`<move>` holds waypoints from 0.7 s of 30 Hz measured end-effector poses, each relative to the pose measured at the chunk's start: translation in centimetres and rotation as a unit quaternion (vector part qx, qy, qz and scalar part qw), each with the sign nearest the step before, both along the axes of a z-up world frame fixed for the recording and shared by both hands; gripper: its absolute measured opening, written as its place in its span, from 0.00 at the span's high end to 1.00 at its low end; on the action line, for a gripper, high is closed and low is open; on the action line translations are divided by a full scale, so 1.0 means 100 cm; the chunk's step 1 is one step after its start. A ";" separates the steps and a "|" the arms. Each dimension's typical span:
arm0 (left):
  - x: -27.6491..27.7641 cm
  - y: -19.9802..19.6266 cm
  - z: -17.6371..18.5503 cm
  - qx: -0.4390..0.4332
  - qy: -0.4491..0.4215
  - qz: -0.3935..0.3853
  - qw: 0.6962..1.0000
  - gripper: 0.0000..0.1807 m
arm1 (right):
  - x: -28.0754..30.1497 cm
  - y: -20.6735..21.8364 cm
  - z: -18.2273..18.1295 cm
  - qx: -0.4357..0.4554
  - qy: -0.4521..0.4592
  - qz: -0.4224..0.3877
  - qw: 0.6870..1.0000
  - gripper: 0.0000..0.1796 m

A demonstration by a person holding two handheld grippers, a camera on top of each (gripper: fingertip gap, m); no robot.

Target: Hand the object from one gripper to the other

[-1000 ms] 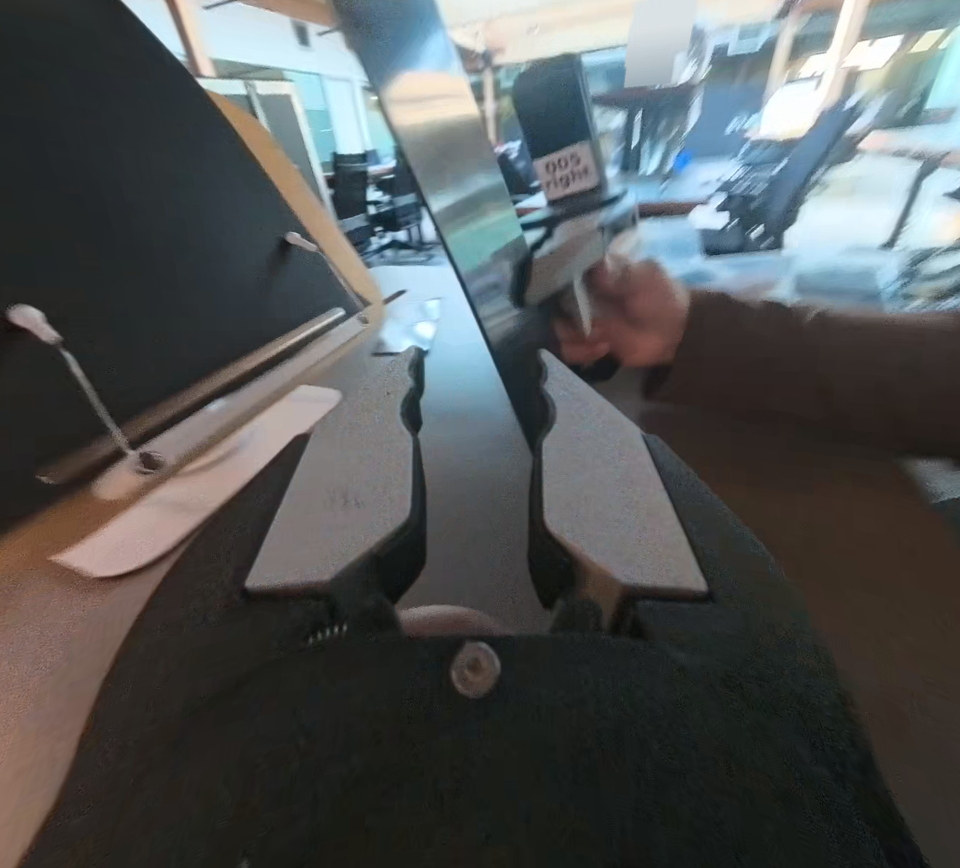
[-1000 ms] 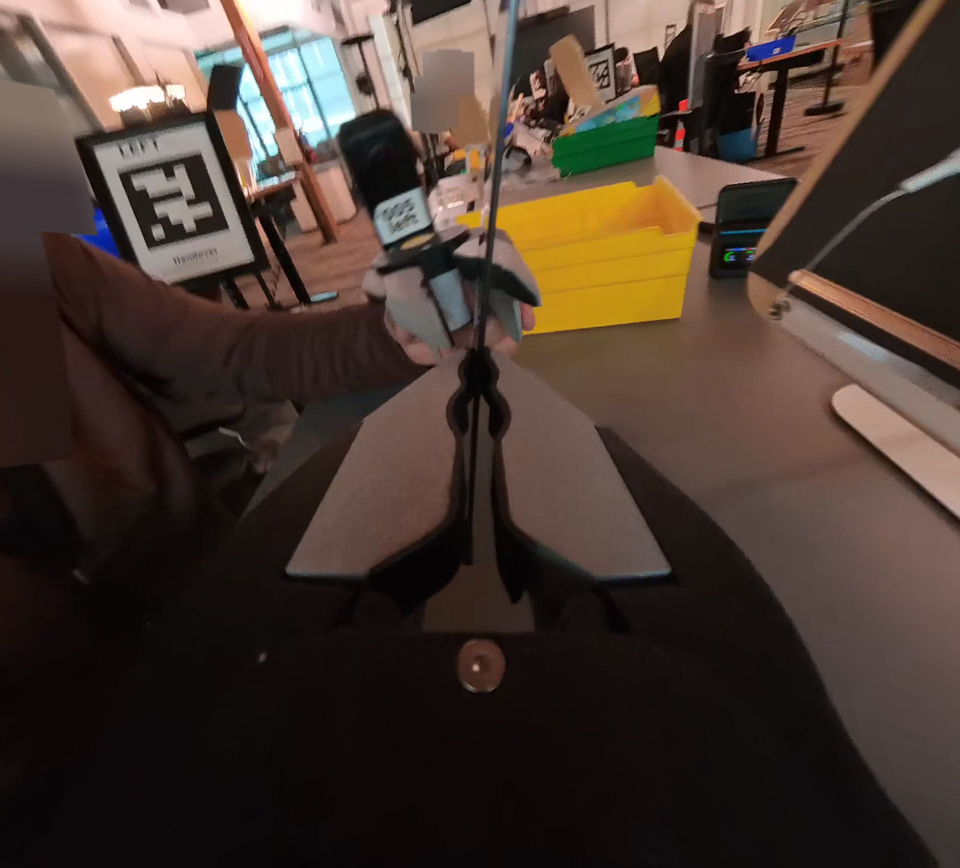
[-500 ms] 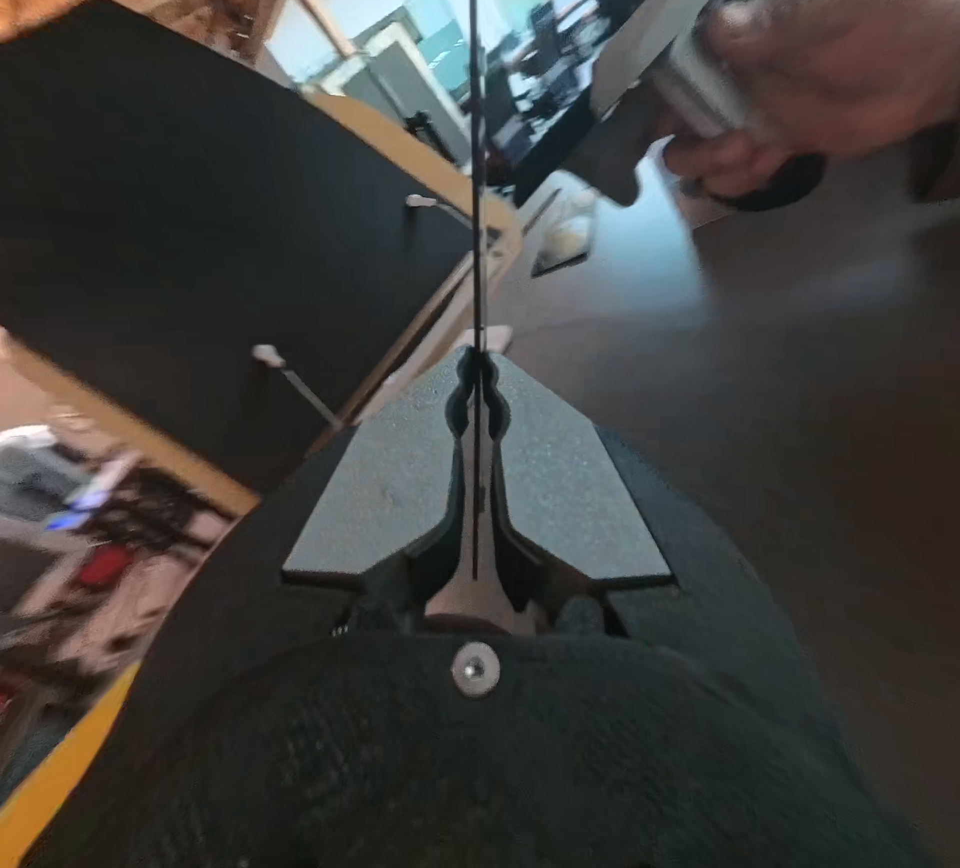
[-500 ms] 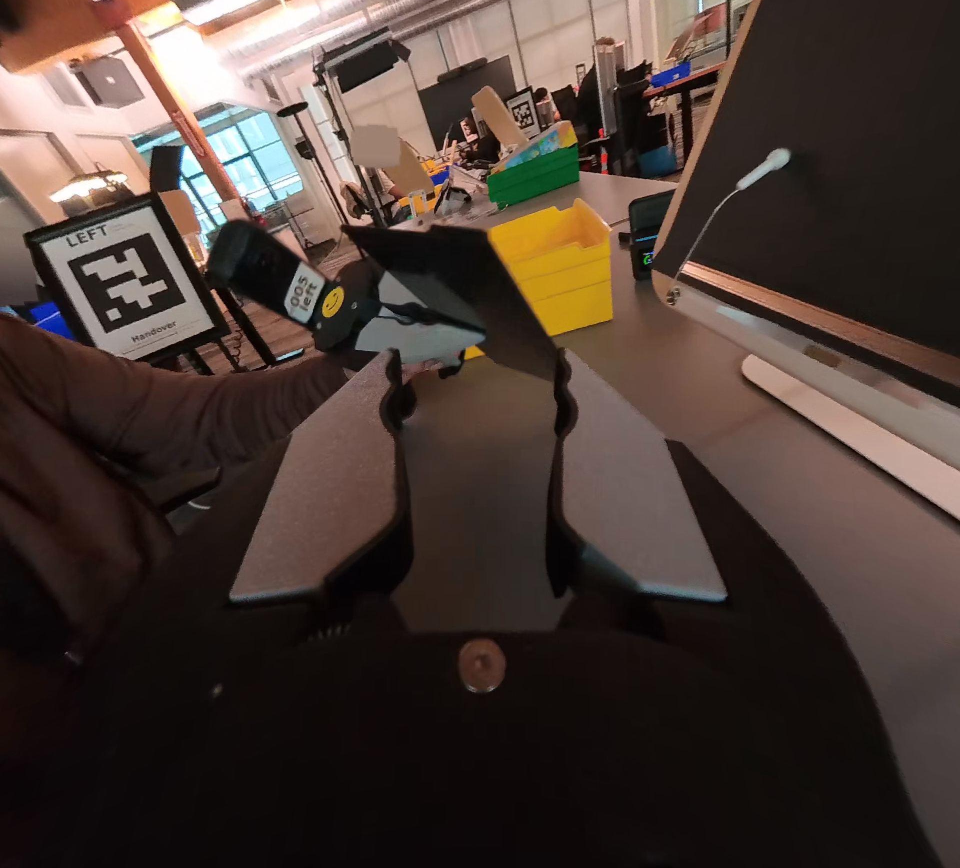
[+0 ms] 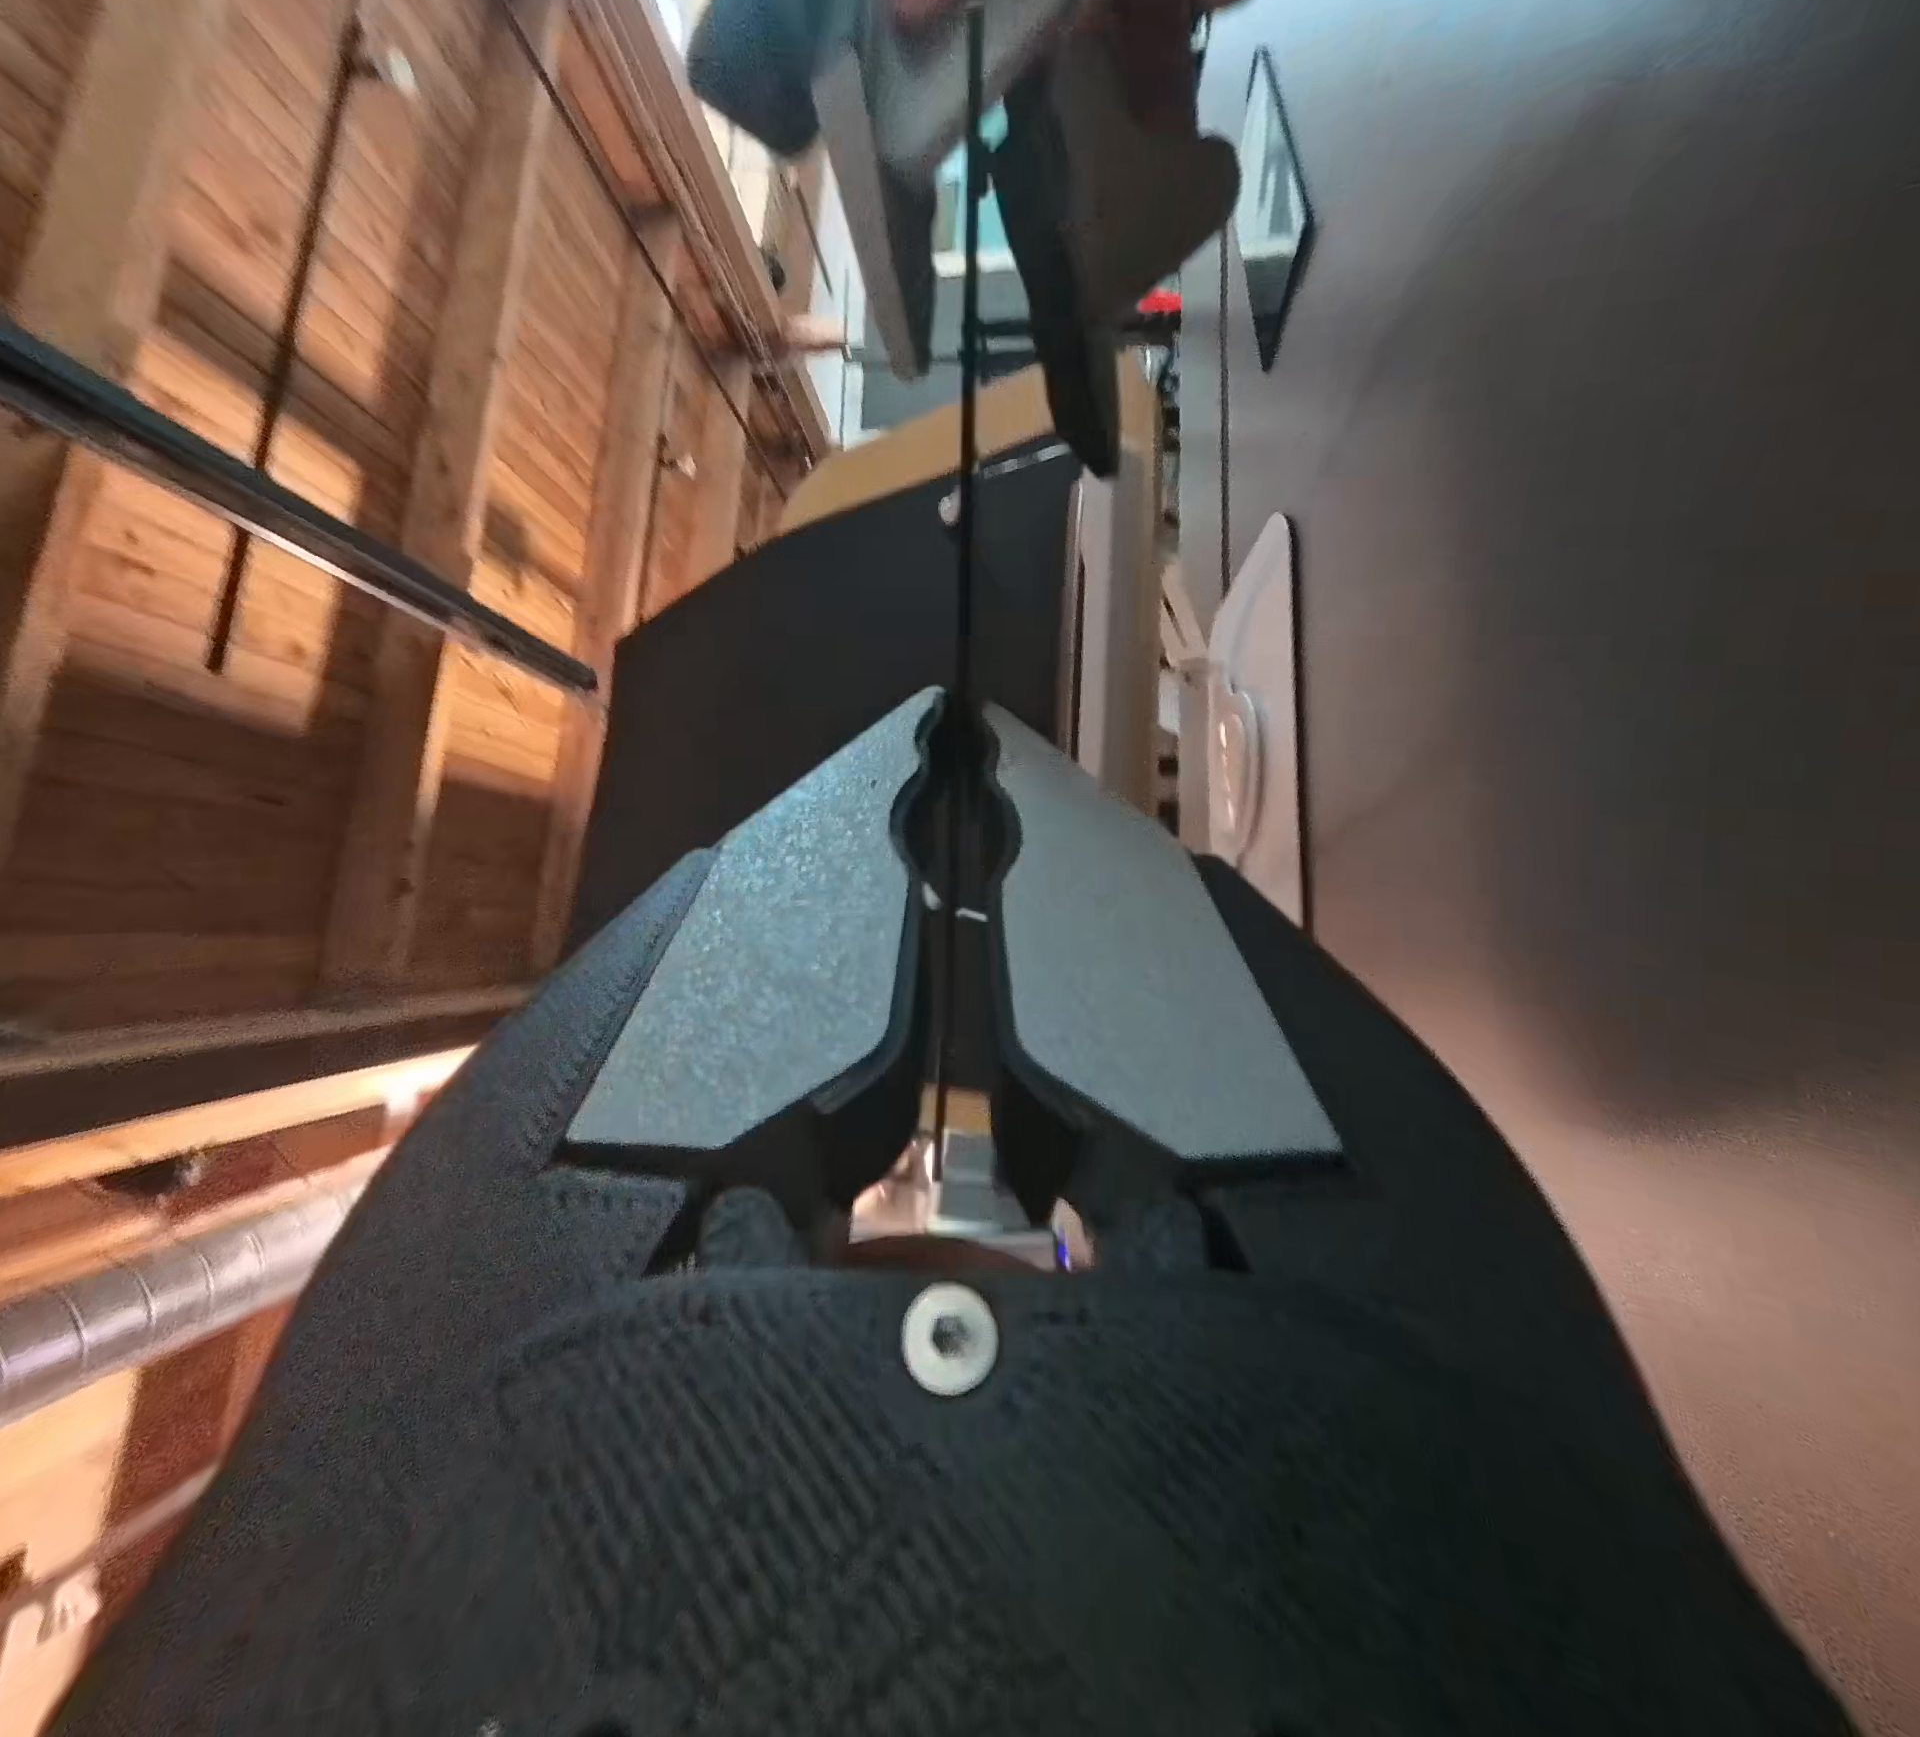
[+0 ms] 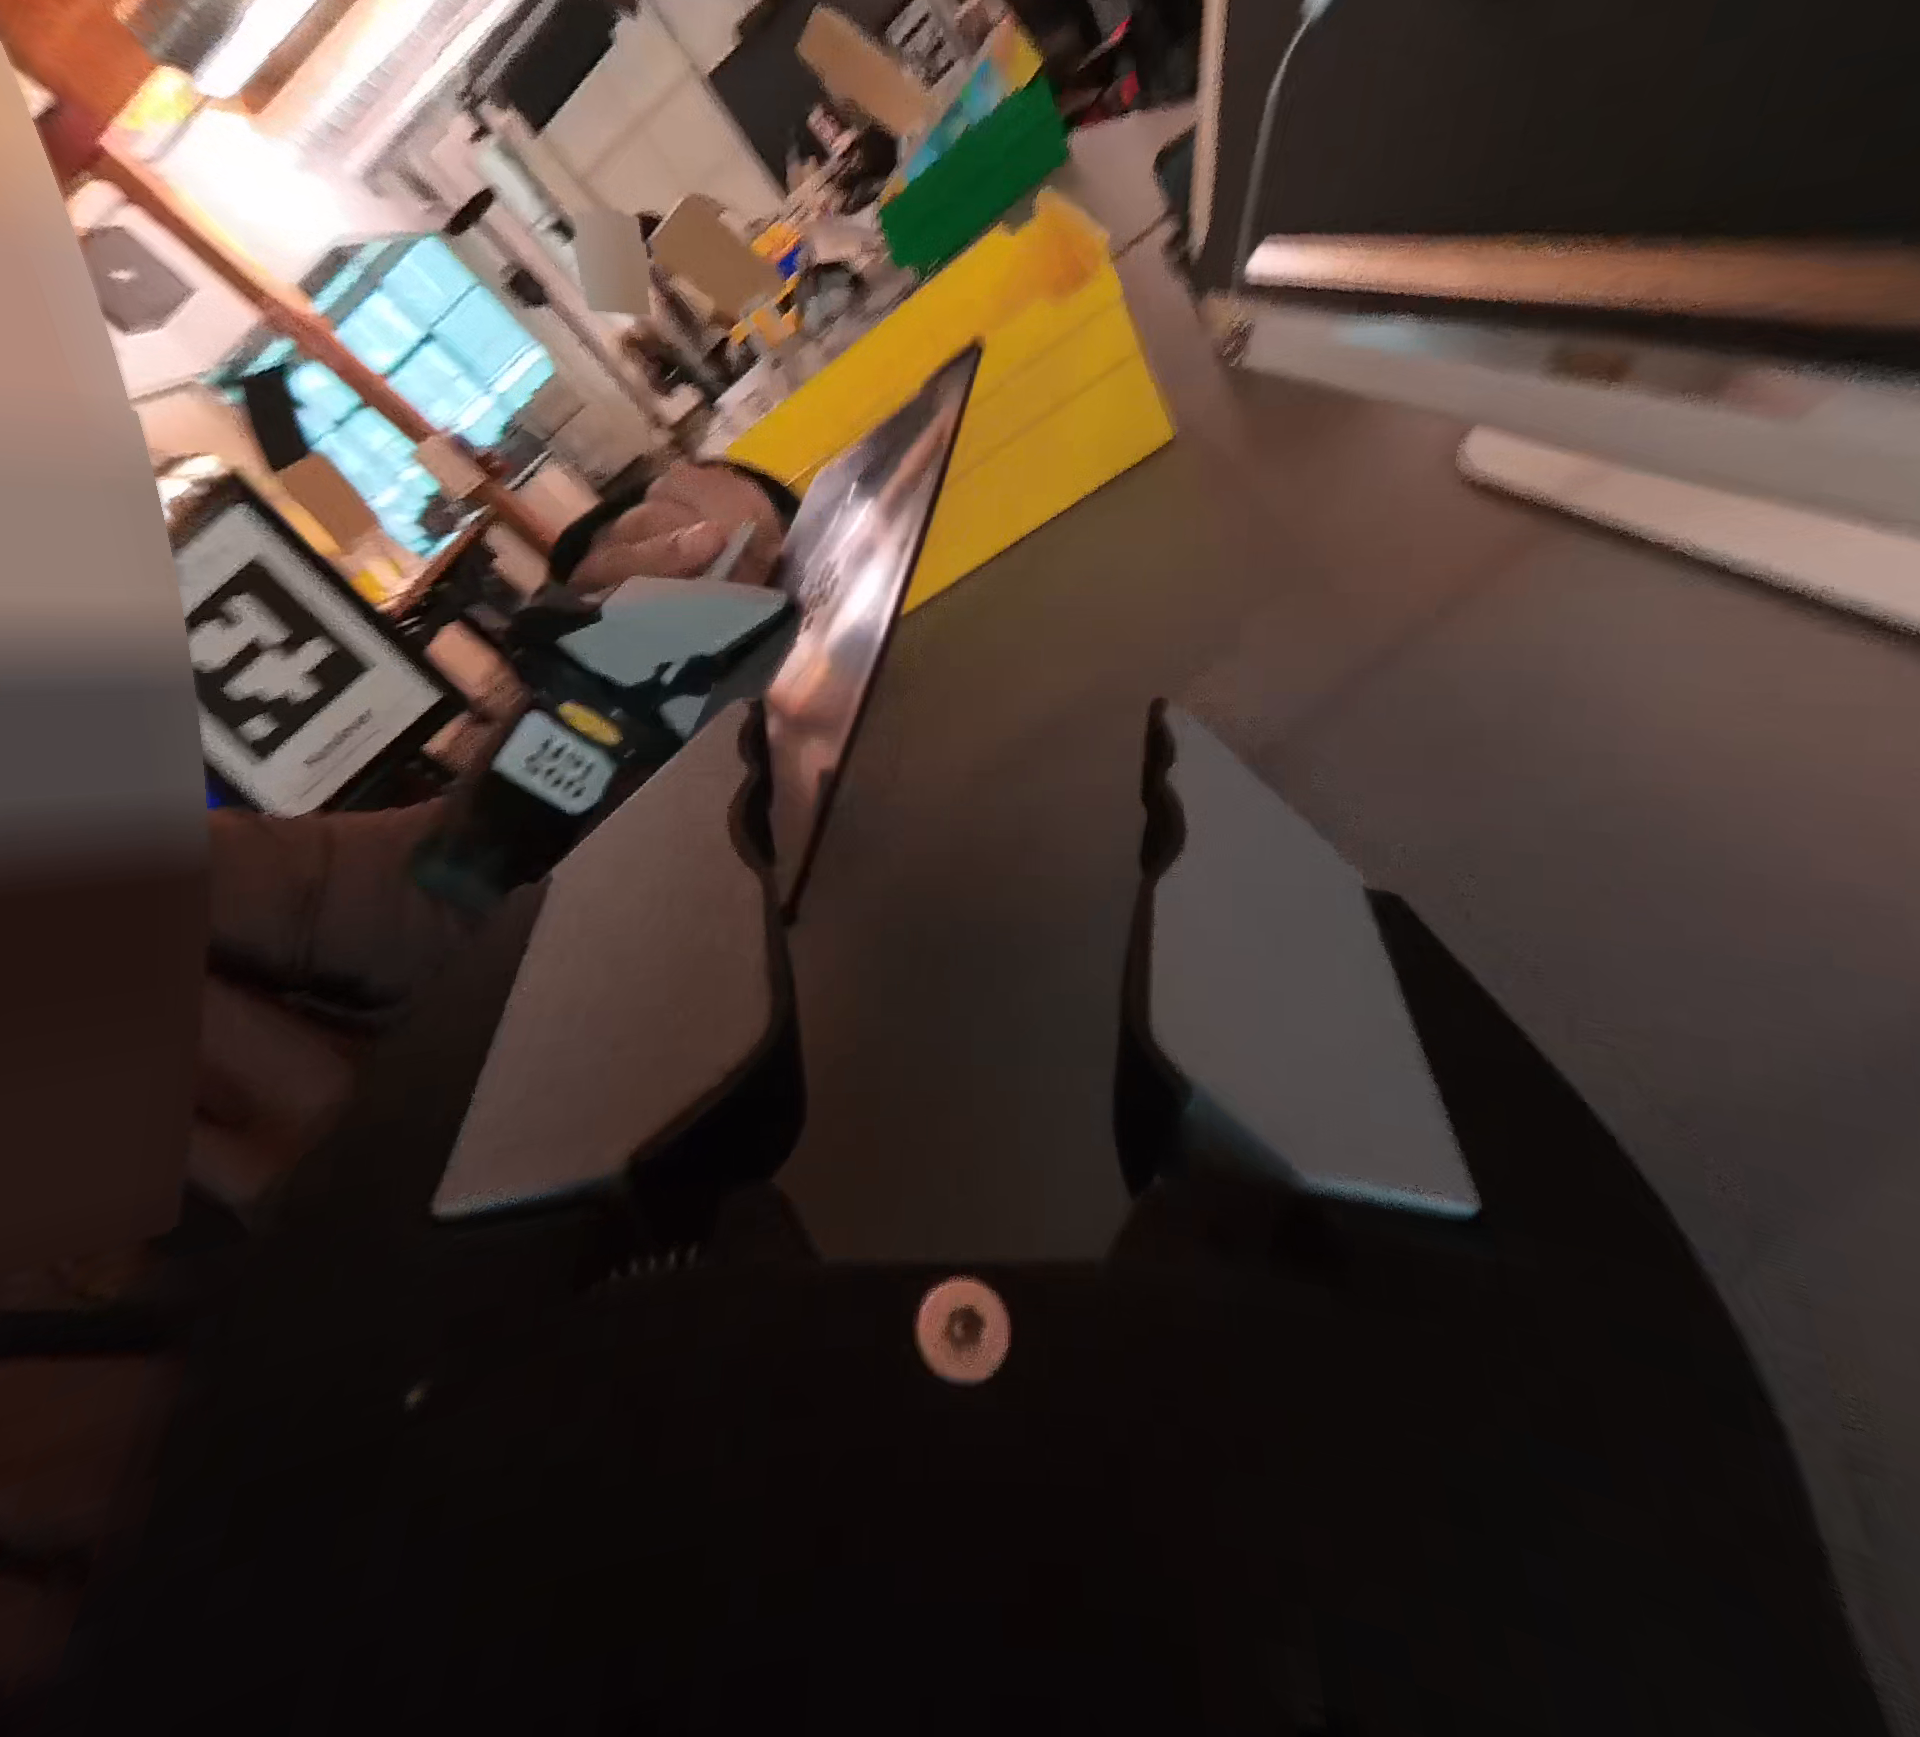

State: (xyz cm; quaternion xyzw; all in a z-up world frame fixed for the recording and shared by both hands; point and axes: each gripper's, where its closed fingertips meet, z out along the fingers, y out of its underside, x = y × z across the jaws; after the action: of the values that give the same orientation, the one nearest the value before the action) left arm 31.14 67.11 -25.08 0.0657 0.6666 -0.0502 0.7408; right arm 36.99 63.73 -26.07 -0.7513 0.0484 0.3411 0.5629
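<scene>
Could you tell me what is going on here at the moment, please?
A person is passing a thin dark sheet between two hand-held tongs. The left tongs are shut on the sheet, seen edge-on in their own view. The right tongs are open, with the sheet's free end lying against one finger, not clamped.

A thin, flat black sheet (image 5: 970, 399) with a glossy, reflective face is seen edge-on in the left wrist view, a dark line running straight out from between the closed fingers that pinch its near end. In the right wrist view the same sheet (image 6: 868, 596) stands tilted, its shiny face catching the room's light, far corner pointing up and to the right, near corner just beside the left finger.
</scene>
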 end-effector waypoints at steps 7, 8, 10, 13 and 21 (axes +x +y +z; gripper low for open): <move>-0.004 0.002 0.008 -0.028 -0.010 -0.004 1.000 0.93 | -0.051 -0.019 -0.005 -0.028 0.100 0.183 0.978 1.00; -0.002 0.005 0.011 -0.050 -0.015 0.002 0.999 0.89 | -0.049 -0.018 0.002 -0.008 0.102 0.178 0.979 1.00; -0.001 0.005 0.013 -0.110 -0.003 0.000 0.994 0.86 | -0.043 -0.017 0.010 0.013 0.088 0.155 0.984 1.00; -0.005 0.003 0.023 -0.195 0.001 -0.024 0.981 0.83 | -0.029 -0.017 0.022 0.052 0.081 0.116 0.989 1.00; -0.017 -0.005 0.050 -0.517 0.116 -0.159 0.833 0.87 | -0.020 -0.028 0.059 0.170 0.028 0.078 0.982 1.00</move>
State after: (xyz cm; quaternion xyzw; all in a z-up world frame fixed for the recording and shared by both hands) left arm 29.44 66.58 -20.08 -0.2281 0.6053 -0.5113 0.5658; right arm 35.00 60.98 -20.14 -0.6362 -0.0531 0.4080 0.6527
